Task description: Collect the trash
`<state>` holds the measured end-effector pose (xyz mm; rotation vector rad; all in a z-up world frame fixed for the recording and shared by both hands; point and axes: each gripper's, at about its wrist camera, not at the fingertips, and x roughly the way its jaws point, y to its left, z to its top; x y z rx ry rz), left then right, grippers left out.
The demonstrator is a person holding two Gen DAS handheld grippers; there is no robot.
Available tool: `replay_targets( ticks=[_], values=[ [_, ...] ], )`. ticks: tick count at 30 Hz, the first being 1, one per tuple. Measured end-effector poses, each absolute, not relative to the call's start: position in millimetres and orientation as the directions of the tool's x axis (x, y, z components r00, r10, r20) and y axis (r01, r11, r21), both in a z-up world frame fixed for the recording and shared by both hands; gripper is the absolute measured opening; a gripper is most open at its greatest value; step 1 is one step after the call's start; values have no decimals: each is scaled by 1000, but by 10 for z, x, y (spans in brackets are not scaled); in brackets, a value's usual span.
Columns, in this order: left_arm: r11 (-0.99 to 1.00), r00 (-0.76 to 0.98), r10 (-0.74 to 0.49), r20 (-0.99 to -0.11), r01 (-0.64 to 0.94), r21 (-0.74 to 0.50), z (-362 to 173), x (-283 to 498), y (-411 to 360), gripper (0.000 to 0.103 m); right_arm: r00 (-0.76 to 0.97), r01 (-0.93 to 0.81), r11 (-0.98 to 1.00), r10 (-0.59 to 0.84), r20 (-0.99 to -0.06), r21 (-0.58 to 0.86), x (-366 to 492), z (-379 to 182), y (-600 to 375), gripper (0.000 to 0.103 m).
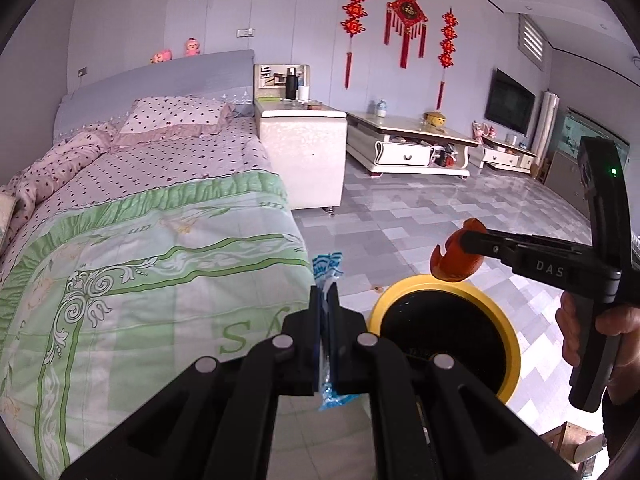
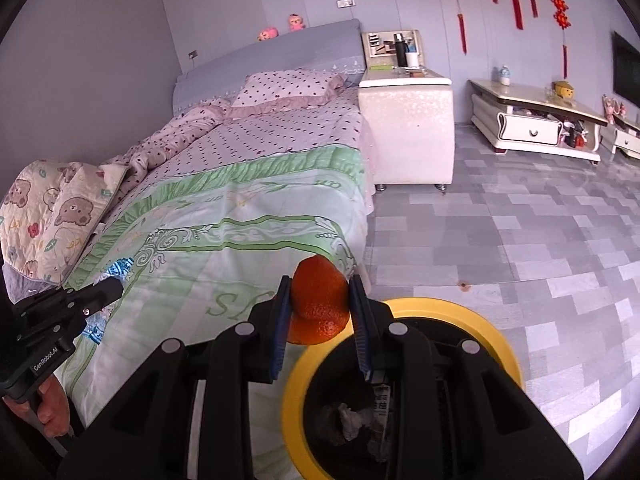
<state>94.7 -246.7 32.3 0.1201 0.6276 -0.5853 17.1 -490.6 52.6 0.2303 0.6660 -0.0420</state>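
Your right gripper (image 2: 319,309) has its jaws clamped on an orange peel (image 2: 319,306), held just above the rim of the yellow bin (image 2: 416,306) beside the bed (image 2: 224,216). Your left gripper (image 1: 325,300) has its jaws pinched together on a blue-and-white wrapper (image 1: 327,268) near the bin.

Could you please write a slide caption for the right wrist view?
Right tool holds orange peel above yellow-rimmed bin beside bed.

A green-patterned bed (image 1: 152,248) adjoins a white nightstand (image 1: 302,148), with red knot ornaments (image 1: 408,16) on the wall.
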Motion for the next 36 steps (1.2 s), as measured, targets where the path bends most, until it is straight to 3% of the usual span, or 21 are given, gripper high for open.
replay_targets(
  ticks=[11,21,25,29,34,36],
  values=[
    [762,571,-542,-617,644,-73,152,823,-3285,3,771,244,953,-77,-632,181,-399,378,-5548,28],
    [746,507,-551,-663,656,-118,-67,884,-3521,3,757,273,935,-63,-650,227,-393,212,-5694,30],
    [741,490,-559,-669,657,-137,-87,900,-3516,12,758,280,931,-65,-649,234,-350,195,-5682,34],
    [749,487,-561,-669,643,-160,-95,924,-3468,36,758,298,924,-78,-648,237,-329,200,-5700,35],
    [754,484,-559,-673,635,-170,-107,945,-3438,38,755,319,913,-84,-650,252,-359,213,-5736,37],
    [757,483,-556,-676,630,-173,-112,967,-3428,44,756,320,912,-83,-649,257,-379,232,-5741,37]
  ],
)
